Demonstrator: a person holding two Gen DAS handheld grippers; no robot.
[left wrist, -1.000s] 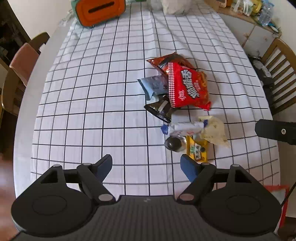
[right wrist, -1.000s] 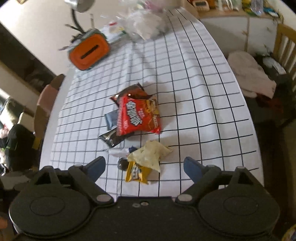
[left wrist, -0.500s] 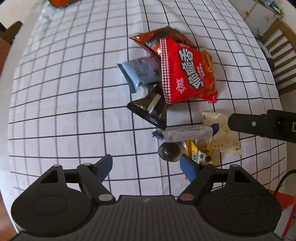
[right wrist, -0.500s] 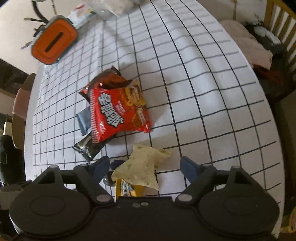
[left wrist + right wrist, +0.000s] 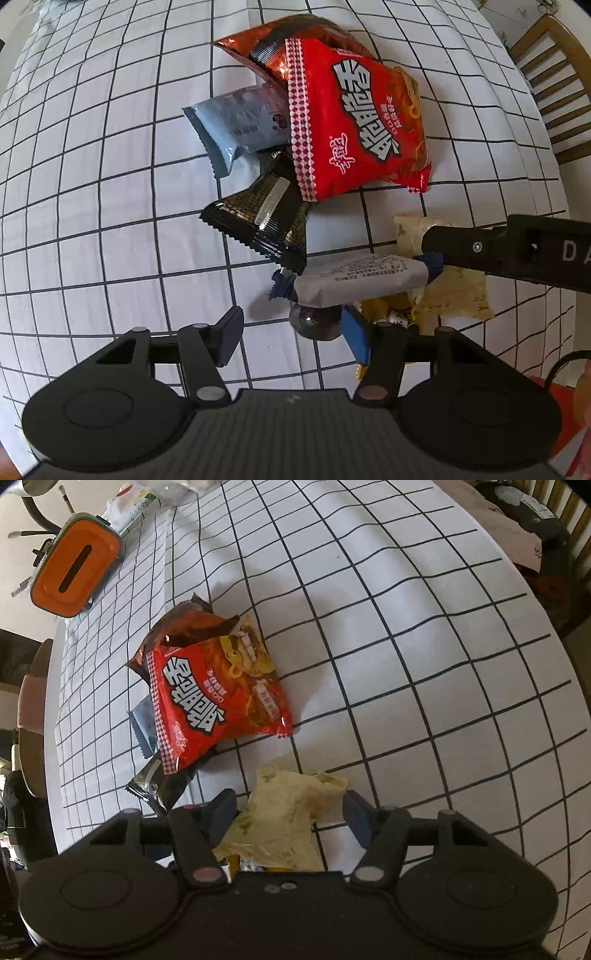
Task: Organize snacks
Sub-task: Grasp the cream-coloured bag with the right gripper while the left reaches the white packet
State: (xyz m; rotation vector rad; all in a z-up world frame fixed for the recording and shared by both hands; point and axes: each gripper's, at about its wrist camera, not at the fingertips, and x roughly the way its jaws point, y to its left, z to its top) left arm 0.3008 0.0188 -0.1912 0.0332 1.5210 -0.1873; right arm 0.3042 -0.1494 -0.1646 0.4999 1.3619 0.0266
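The worktop (image 5: 92, 221) wears a white cloth crossed by a thin black grid. Ahead of the left gripper (image 5: 291, 334), whose fingers (image 5: 229, 334) are dark blue on black arms, lies a red bag (image 5: 354, 122) with white lettering and a red-and-white diamond border. Left of it sit a pale grey-blue packet (image 5: 240, 125) and a black packet (image 5: 266, 221) with a fine gold weave. Nearer is a grey wrapper (image 5: 362, 280) with blue ends. Between the right gripper's (image 5: 290, 812) fingers is a pale yellow-green pouch (image 5: 284, 812). Far ahead to its left stands an orange box (image 5: 74, 565) with a dark slot.
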